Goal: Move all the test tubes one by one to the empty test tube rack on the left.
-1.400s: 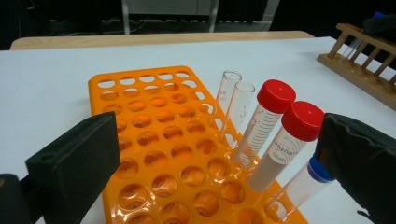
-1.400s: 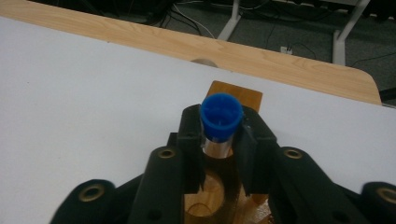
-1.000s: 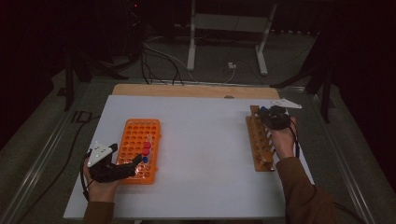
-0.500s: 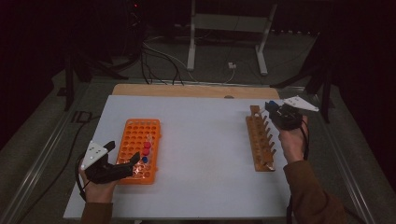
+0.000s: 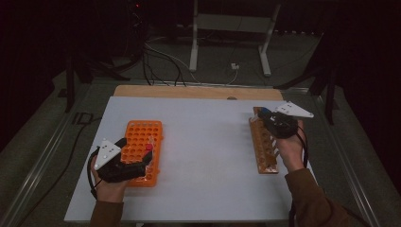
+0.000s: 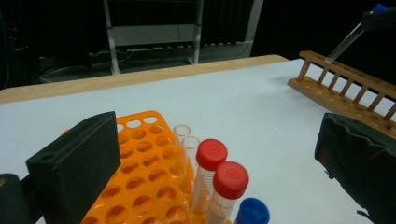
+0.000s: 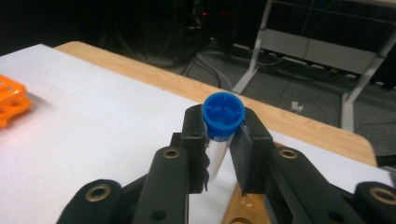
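My right gripper (image 7: 223, 135) is shut on a clear tube with a blue cap (image 7: 223, 114), gripping it just under the cap. In the high view that right gripper (image 5: 270, 118) hovers above the far end of the wooden tube rack (image 5: 263, 150). My left gripper (image 5: 136, 154) stands open at the near end of the orange tube rack (image 5: 142, 137). Its jaws (image 6: 219, 158) straddle two red-capped tubes (image 6: 211, 154), a blue-capped tube (image 6: 252, 213) and two uncapped clear tubes (image 6: 182, 131), without touching them.
The white tabletop (image 5: 203, 142) spreads between the two racks, with a wooden edge strip (image 5: 189, 91) along the far side. Behind the table, cables and a metal stand (image 5: 227, 28) sit on the dark floor.
My right gripper has lifted above the wooden rack with the blue-capped tube and tilted so its grey plate shows. The left gripper has risen slightly at the orange rack.
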Tool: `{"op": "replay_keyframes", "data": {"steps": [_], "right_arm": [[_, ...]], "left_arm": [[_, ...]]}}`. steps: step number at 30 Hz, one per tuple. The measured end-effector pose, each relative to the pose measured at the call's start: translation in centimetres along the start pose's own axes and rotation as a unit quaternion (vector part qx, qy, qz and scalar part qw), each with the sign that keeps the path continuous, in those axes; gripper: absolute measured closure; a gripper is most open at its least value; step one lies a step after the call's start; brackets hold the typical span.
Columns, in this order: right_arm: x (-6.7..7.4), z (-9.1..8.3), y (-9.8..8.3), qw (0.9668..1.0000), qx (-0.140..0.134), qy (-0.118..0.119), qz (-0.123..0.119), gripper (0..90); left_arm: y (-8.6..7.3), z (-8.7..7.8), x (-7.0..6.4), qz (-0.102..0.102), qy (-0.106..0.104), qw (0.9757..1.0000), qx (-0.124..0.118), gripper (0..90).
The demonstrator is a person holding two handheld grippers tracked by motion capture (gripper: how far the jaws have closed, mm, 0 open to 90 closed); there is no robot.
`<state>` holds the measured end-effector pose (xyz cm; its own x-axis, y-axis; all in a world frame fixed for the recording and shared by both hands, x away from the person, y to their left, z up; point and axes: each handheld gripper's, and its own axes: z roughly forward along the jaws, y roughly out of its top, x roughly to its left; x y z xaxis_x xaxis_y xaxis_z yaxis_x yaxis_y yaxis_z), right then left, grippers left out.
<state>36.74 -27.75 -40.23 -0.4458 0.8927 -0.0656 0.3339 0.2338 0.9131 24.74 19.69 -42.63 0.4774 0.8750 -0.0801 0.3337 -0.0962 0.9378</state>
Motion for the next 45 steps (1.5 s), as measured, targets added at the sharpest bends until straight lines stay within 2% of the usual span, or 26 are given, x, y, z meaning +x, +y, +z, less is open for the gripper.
{"op": "replay_keyframes", "data": {"steps": [9,14,18,27,37,45], "right_arm": [[1.1,0.4,-0.5,0.9996,0.017,0.022,-0.001,76.8],[1.7,0.5,-0.7,0.999,0.024,0.036,-0.005,76.7],[2.4,0.5,-0.8,0.998,0.031,0.054,-0.006,76.7],[4.4,0.5,-1.1,0.9954,0.043,0.085,-0.011,76.7],[7.1,0.4,-1.3,0.9901,0.052,0.13,-0.015,76.6],[9.5,0.4,-1.2,0.9838,0.055,0.17,-0.017,76.6]], "left_arm": [[0.7,0.9,-1.1,0.015,-0.005,0.9999,0.0,0.8],[0.9,1.4,-2.1,0.031,-0.004,0.9995,0.005,0.9],[1.1,1.9,-3.1,0.033,-0.014,0.9993,0.004,0.9],[1.1,3.6,-6.2,0.078,-0.024,0.9966,0.014,1.0],[0.4,5.9,-9.6,0.107,-0.05,0.9926,0.029,1.2],[-0.2,8.2,-11.5,0.11,-0.069,0.9905,0.044,4.3]]}}
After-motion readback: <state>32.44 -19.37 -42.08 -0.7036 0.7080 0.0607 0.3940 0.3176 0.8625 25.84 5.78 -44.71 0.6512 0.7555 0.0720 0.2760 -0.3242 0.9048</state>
